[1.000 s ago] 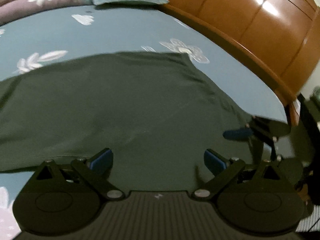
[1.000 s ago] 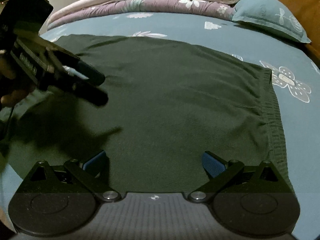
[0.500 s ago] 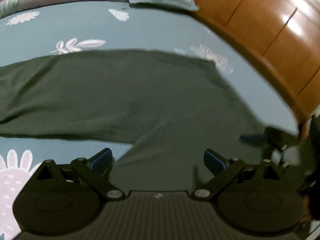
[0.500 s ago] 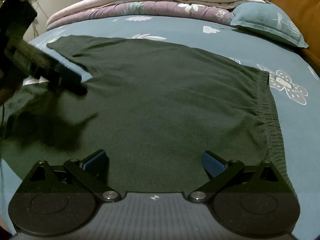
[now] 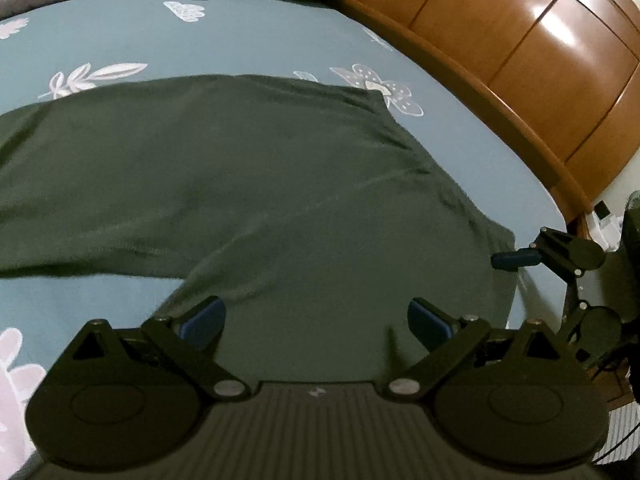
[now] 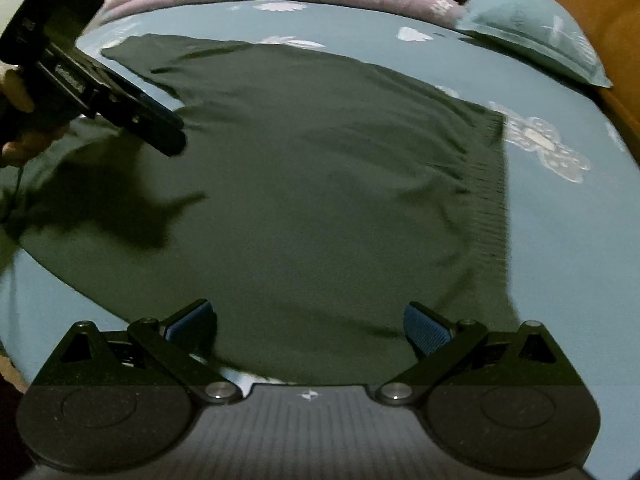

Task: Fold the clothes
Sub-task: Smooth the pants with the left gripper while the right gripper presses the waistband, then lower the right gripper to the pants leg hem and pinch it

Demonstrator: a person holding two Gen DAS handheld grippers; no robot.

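While nothing's been folded yet | dark green garment laid flat across bed | left gripper and right gripper held spread wide, nothing pinched | every fold left

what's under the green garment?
The dark green garment lies spread on the blue floral bedsheet, which shows around its edges. Anything beneath the cloth itself is covered.
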